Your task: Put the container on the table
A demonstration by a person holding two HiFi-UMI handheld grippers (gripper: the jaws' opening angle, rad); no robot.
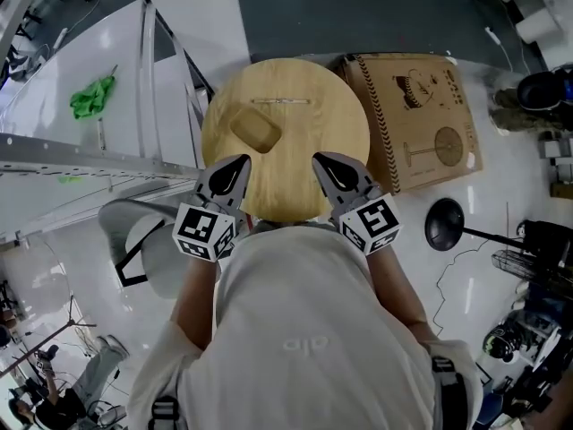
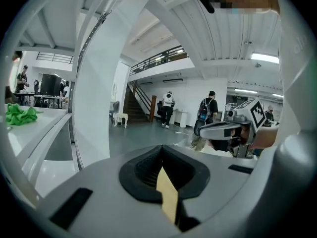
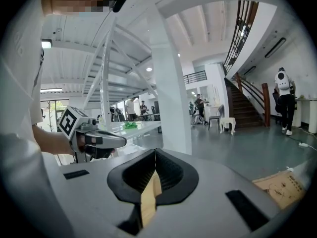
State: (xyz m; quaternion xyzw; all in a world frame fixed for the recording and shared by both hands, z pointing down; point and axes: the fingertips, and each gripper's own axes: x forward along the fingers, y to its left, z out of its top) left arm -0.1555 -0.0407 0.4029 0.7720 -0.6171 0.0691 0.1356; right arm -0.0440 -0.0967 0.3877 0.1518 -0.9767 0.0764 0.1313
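Observation:
The container (image 1: 285,133) is a round, light wooden piece with a slot and a small rounded wooden block on its top. It hangs level above the floor in front of the person. My left gripper (image 1: 238,163) is shut on its near rim at the left, and my right gripper (image 1: 320,160) is shut on the near rim at the right. In the left gripper view a thin wooden edge (image 2: 168,195) sits pinched between the black pads (image 2: 148,168). The right gripper view shows the same edge (image 3: 148,198) between its pads (image 3: 168,171). The white table (image 1: 63,74) lies to the left.
A green cloth (image 1: 92,97) lies on the white table. White slanted frame beams (image 1: 161,70) stand between table and container. A printed cardboard sheet (image 1: 416,119) lies on the floor at the right, with a black round stand base (image 1: 444,223) near it. A grey chair (image 1: 148,245) is at lower left.

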